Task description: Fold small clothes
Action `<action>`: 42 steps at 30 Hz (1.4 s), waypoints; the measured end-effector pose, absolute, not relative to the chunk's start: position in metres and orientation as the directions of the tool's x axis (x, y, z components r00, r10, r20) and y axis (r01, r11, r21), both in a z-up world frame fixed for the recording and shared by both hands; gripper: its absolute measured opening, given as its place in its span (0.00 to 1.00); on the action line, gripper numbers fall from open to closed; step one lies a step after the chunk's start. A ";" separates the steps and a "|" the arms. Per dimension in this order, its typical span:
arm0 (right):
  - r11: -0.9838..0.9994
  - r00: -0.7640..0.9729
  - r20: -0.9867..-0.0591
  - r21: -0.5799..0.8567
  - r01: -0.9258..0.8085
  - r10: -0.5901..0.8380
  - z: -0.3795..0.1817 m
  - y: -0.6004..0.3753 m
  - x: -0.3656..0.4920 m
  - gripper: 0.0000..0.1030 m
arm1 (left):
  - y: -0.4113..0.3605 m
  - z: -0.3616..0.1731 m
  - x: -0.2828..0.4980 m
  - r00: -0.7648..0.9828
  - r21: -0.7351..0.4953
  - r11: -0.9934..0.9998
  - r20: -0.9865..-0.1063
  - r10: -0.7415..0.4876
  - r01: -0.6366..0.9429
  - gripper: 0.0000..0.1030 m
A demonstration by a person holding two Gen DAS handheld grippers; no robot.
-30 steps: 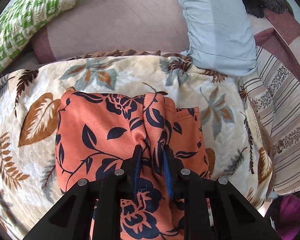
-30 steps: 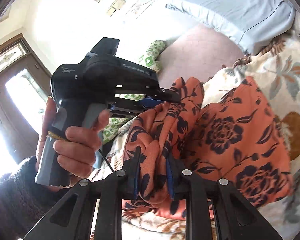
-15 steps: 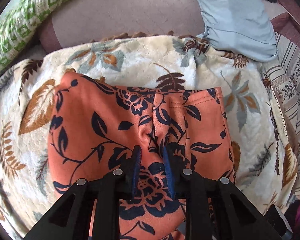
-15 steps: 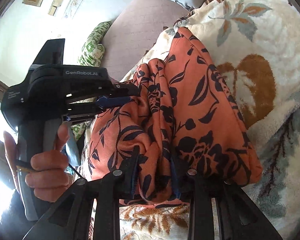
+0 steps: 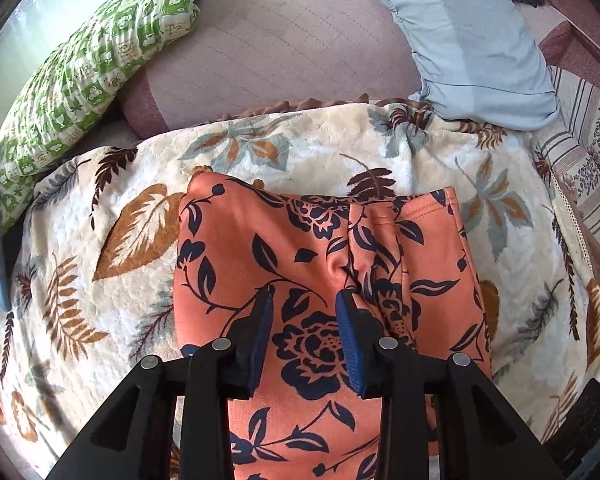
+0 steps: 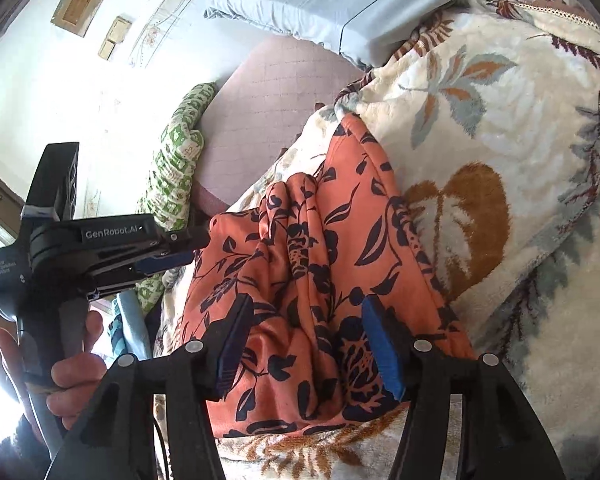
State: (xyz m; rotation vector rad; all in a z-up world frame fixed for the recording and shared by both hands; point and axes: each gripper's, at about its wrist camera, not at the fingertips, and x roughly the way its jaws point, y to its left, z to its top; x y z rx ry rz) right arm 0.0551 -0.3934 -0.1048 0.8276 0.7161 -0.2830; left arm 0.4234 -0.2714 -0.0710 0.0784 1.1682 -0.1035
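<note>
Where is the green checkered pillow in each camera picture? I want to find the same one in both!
Left wrist view: the green checkered pillow lies at the upper left, beyond the leaf-print blanket.
Right wrist view: the same pillow shows left of centre, seen edge-on, just above the left gripper.
Shared landmark: the orange floral garment lies on the blanket in both views.

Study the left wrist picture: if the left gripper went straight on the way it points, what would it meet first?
Probably the orange floral garment. The left gripper is open, its fingers right above the cloth lying on the leaf-print blanket. Whether they already touch it is unclear.
</note>
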 end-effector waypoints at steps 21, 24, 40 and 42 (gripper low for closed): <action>0.735 0.714 -0.682 0.564 0.376 0.159 -0.110 -0.373 0.074 0.83 | -0.313 -0.103 0.476 0.130 -0.068 0.983 -0.987 -0.091 0.168 0.47; 0.737 0.712 -0.675 0.579 0.350 0.192 -0.113 -0.369 0.076 0.83 | -0.327 -0.119 0.485 0.109 -0.057 0.982 -0.991 -0.077 0.181 0.47; 0.779 0.676 -0.704 0.542 0.315 0.217 -0.116 -0.360 0.079 0.20 | -0.330 -0.140 0.481 0.153 -0.064 0.971 -0.983 -0.101 0.230 0.18; 0.796 0.708 -0.683 0.525 0.302 0.182 -0.102 -0.359 0.072 0.18 | -0.329 -0.123 0.477 0.162 -0.112 0.969 -0.975 -0.150 0.219 0.17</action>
